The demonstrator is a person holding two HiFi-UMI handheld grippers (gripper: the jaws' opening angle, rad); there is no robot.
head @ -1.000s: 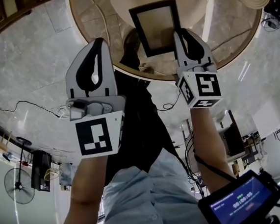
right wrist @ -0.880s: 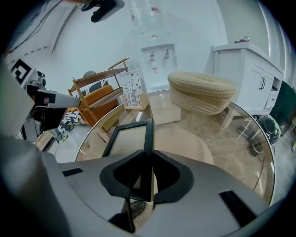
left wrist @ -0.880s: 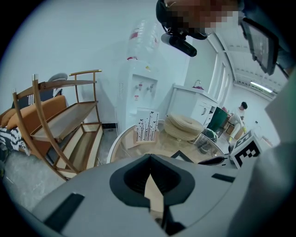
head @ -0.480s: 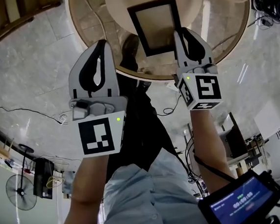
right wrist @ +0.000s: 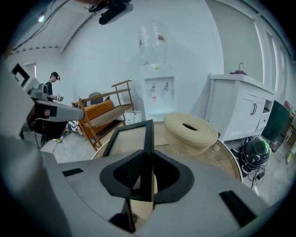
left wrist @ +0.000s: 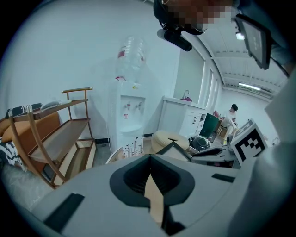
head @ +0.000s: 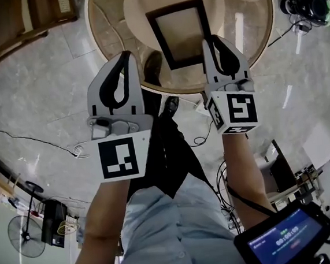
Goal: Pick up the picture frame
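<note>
Black-rimmed rectangular picture frame (head: 180, 33) with a pale beige panel, its right edge pinched in the right gripper (head: 210, 42); left gripper (head: 124, 57) clenched, empty.

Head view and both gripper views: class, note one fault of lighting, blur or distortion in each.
Head view: bright glare streaks on the glass table. Left gripper view: fisheye bending, dark corners, the water bottle washed out. Right gripper view: same bending, yet the picture frame is sharp between the jaws.
</note>
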